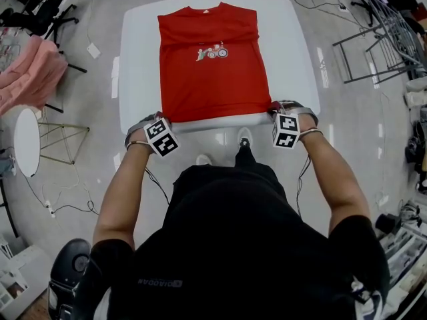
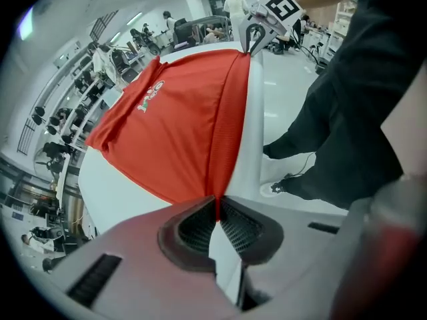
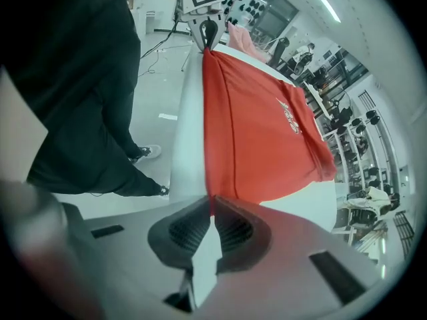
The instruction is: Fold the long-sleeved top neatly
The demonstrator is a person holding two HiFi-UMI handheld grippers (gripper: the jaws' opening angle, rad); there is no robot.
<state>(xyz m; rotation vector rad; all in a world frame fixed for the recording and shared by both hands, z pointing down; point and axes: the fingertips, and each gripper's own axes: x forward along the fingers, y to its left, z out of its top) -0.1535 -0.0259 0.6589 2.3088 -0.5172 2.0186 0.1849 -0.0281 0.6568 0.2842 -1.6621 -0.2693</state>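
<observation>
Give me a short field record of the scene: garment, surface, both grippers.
garment: red top, flat, print up, collar at the far edge
surface: white table
left gripper: fingers shut on the top's near left hem corner
right gripper: fingers shut on the near right hem corner
fold state: near hem lies at the table's near edge, not yet folded over

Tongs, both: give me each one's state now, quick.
Left tongs: closed on one hem corner of the red fabric top.
Right tongs: closed on the other hem corner.
</observation>
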